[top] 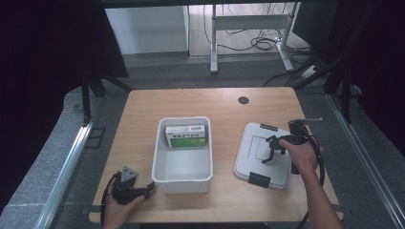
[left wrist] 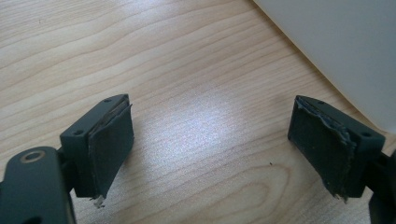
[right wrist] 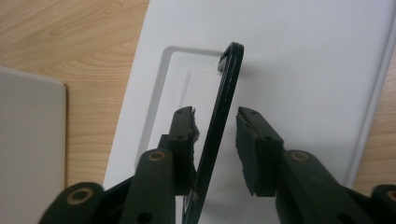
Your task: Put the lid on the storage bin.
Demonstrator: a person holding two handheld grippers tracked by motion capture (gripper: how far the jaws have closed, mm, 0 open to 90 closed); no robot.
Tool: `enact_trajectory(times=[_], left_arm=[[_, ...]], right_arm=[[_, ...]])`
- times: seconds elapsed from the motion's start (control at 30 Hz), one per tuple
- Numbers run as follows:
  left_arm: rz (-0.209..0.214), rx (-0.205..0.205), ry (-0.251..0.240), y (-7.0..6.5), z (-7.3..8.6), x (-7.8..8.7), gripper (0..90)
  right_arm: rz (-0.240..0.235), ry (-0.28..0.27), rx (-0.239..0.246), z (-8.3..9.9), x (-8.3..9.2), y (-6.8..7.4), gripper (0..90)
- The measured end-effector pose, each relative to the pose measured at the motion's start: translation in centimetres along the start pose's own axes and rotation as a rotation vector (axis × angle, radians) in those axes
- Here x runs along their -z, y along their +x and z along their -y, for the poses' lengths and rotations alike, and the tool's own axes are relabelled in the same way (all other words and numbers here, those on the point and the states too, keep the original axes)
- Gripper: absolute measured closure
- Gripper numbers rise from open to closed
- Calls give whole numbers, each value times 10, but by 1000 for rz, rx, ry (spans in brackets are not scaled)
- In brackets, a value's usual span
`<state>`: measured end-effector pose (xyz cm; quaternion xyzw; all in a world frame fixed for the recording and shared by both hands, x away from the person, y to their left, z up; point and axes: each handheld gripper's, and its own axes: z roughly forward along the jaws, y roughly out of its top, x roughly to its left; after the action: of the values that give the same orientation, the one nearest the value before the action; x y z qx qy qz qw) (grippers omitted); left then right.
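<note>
The left gripper (top: 149,187) lies low at the near left corner of the table (top: 143,109), held in the left hand (top: 117,210), its tips pointing at the near left corner of the bin (top: 182,180). In the left gripper view its jaws stand wide apart with nothing between them, only bare wood; the white bin wall (left wrist: 336,51) crosses the upper right corner, just beyond the right jaw. The pads (left wrist: 109,149) look worn and frayed at the edges.

One white open bin sits mid-table. One green and white box (top: 186,135) lies inside it against the far wall; the rest of the bin floor is bare.

One white lid (top: 261,155) lies flat on the table to the right of the bin, apart from it, with two black latches: one at its far edge (top: 268,127) and one at its near edge (top: 259,179). One black handle (top: 270,148) stands up from the lid's middle.

The right gripper (top: 273,151), held in the right hand (top: 301,153), reaches over the lid from the right. In the right gripper view its jaws are partly open, one on each side of the raised handle (right wrist: 219,126). The left pad (right wrist: 192,130) seems to touch the handle or sit just beside it; the right pad is a little apart from it. The jaws are not clamped on it.

One dark round hole (top: 243,100) marks the table's far side.
</note>
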<state>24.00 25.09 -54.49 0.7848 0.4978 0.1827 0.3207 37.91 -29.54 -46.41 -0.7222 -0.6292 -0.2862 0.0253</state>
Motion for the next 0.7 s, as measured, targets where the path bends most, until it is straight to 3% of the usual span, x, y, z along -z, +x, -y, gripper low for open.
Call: enact_trajectory(times=[0.13,0.27,0.43,0.7], left_arm=[[0,0,0,0,0,0,141],[0,0,0,0,0,0,141],[0,0,0,0,0,0,142],[0,0,0,0,0,0,141]], right_arm=[[-16,33,-53,-2,-2,-3,804],[-33,38,-92,-3,-3,-5,817],[-52,38,-177,-4,-3,-8,844],[-64,30,-221,-4,4,-9,847]])
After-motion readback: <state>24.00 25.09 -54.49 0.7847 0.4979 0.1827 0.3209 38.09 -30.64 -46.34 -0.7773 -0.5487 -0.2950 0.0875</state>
